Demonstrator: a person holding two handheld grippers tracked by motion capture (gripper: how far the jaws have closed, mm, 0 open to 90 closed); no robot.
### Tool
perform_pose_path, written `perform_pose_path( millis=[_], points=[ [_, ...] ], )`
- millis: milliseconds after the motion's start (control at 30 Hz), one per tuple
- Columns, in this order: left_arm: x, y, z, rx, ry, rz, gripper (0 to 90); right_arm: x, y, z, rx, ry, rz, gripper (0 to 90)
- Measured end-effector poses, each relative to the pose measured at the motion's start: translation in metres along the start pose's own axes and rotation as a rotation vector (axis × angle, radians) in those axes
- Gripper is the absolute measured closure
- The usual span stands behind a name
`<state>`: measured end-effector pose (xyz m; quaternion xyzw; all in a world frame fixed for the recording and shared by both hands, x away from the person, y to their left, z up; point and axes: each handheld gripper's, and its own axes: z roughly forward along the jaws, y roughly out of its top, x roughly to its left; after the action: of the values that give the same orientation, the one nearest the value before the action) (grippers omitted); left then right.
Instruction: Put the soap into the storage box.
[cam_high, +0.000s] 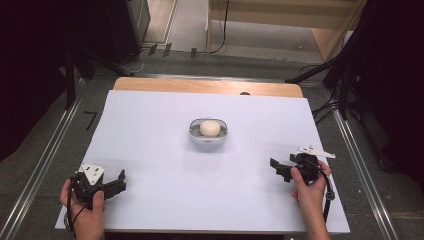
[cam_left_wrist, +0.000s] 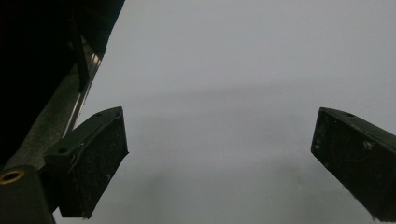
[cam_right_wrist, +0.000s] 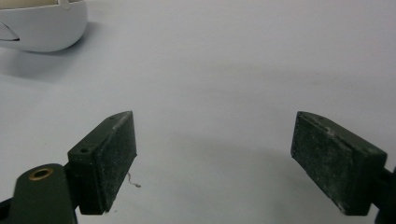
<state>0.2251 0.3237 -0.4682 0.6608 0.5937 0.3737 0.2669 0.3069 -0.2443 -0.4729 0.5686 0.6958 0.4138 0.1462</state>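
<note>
A small white bowl (cam_high: 208, 132) holding a pale round lump (cam_high: 209, 128) sits mid-table on the white sheet (cam_high: 165, 150). My left gripper (cam_high: 120, 181) rests near the front left corner, held by a hand, jaws wide apart with nothing between them (cam_left_wrist: 219, 154). My right gripper (cam_high: 276, 169) sits at the front right, also held by a hand, jaws spread wide over bare sheet (cam_right_wrist: 215, 149). The bowl's side (cam_right_wrist: 42, 28) appears at the top left of the right gripper view, well ahead of the jaws.
The table's wooden far edge (cam_high: 207, 86) shows beyond the sheet. Metal rails (cam_high: 45, 155) run along both sides of the table. Dark stands and cables (cam_high: 345, 80) crowd the back right, with dark curtains on both sides.
</note>
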Motion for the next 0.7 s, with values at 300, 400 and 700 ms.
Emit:
perform_pose_path(
  millis=[300, 400, 700],
  points=[
    [0.000, 0.000, 0.000, 0.000, 0.000, -0.002, 4.4, -0.011, -0.011, -0.010, -0.034, 0.002, 0.019, 14.8],
    [0.000, 0.000, 0.000, 0.001, 0.000, -0.002, 4.4, -0.014, -0.015, -0.013, -0.036, -0.013, 0.013, 14.7],
    [0.000, 0.000, 0.000, 0.001, -0.002, -0.005, 4.4, -0.026, -0.026, -0.030, -0.060, -0.032, 0.037, 14.8]
  ],
)
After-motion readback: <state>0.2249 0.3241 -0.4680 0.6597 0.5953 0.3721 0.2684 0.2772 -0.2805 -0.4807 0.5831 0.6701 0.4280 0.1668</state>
